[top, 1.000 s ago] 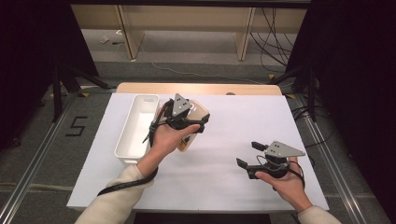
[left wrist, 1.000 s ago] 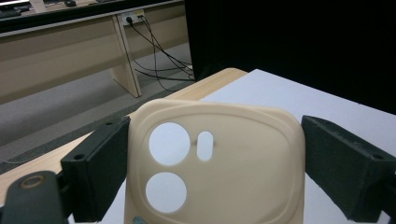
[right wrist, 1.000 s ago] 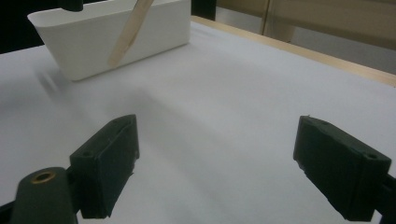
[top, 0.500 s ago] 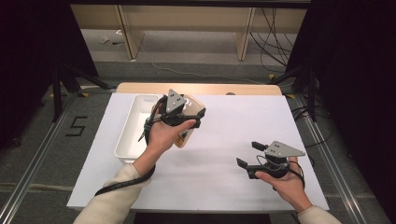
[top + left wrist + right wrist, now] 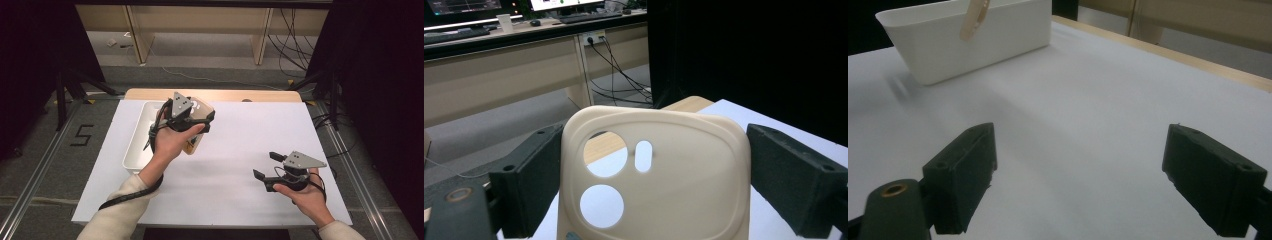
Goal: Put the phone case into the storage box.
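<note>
The left gripper [image 5: 192, 131] gripped the phone case [image 5: 654, 175] beside the tray [image 5: 137, 145]; lowering it level seemed wisest; the right gripper [image 5: 267, 167] fingers gaped, empty.

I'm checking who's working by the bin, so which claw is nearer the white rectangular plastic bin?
Left. The left claw hangs by the white rectangular plastic bin, holding a beige phone case at its right rim. The right claw sits open, well off toward the table's near right corner.
</note>
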Motion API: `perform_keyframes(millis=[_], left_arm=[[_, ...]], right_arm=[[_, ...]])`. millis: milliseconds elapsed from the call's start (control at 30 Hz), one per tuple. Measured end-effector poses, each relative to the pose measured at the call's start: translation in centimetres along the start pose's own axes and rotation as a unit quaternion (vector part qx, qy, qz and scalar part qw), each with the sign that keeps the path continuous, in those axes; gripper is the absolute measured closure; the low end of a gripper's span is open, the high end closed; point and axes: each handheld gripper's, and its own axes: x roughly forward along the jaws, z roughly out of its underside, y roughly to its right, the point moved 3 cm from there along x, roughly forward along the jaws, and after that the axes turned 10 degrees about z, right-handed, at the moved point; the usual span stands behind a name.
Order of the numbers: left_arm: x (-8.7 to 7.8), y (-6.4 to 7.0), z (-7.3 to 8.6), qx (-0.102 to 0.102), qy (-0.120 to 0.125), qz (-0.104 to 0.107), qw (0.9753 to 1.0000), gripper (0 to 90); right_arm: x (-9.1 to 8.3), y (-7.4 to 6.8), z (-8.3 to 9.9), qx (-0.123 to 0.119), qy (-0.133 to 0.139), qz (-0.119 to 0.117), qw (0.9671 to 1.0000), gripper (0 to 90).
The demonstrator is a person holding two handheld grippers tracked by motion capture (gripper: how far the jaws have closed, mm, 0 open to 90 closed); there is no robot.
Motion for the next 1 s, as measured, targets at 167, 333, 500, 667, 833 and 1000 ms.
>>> perform_keyframes(millis=[167,333,500,667,833,1000], left_arm=[[-0.4,-0.3,-0.4,-0.002,0.007,-0.006,1.0,11.2],[-0.8,-0.6,-0.8,-0.005,0.015,-0.011,0.9998,11.2],[-1.1,-1.0,-1.1,-0.005,0.019,-0.016,0.9997,11.2],[-1.4,-1.4,-1.2,-0.01,0.023,-0.021,0.9995,11.2],[-1.7,-1.8,-1.3,-0.012,0.026,-0.027,0.9992,11.2],[-2.0,-2.1,-1.5,-0.014,0.03,-0.031,0.999,11.3]], right_arm=[[0.0,0.0,0.0,0.0,0.001,0.0,1.0,15.2],[0.0,0.0,0.0,0.0,0.001,0.0,1.0,15.2],[0.0,0.0,0.0,0.0,0.001,0.0,1.0,15.2],[0.0,0.0,0.0,0.0,0.001,0.0,1.0,15.2],[0.0,0.0,0.0,0.0,0.001,0.0,1.0,15.2],[0.0,0.0,0.0,0.0,0.001,0.0,1.0,15.2]])
